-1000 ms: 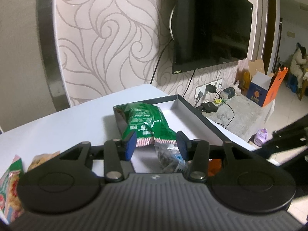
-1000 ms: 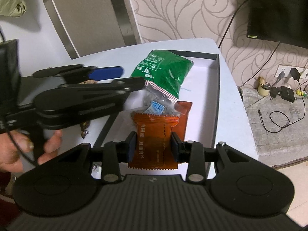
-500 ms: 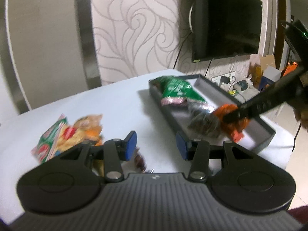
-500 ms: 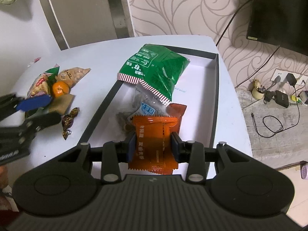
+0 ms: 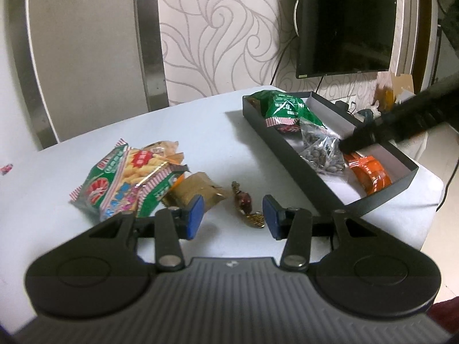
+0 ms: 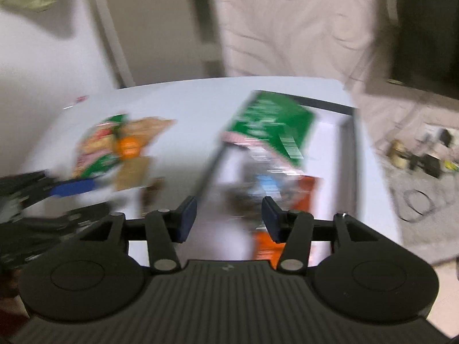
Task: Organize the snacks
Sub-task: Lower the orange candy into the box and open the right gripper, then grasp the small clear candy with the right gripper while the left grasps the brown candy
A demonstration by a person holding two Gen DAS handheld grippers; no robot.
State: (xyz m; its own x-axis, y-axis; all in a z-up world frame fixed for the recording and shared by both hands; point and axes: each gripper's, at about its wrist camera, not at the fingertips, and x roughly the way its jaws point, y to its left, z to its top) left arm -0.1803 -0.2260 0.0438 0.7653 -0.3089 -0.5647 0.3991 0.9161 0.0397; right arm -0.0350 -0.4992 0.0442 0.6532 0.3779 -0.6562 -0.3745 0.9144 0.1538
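Note:
A black tray (image 5: 289,157) on the white table holds a green bag (image 5: 284,106), a clear bag of seeds (image 5: 321,154) and an orange packet (image 5: 370,175). My left gripper (image 5: 233,215) is open and empty, just above a wrapped candy (image 5: 243,202). Left of it lie a brown packet (image 5: 195,192) and a green-and-red snack bag (image 5: 126,180). My right gripper (image 6: 228,219) is open and empty over the tray's left wall (image 6: 208,172); this view is blurred. The orange packet (image 6: 266,246) lies in the tray below it.
A peanut bag (image 5: 162,147) lies behind the snack bag. The table (image 5: 200,132) ends close to the tray's right side (image 5: 424,189). A TV (image 5: 344,25) hangs on the patterned wall. The right gripper's arm (image 5: 401,120) reaches over the tray.
My left gripper swung from the tray to the loose snacks on the table. My right gripper let go of the orange packet, opened and moved left.

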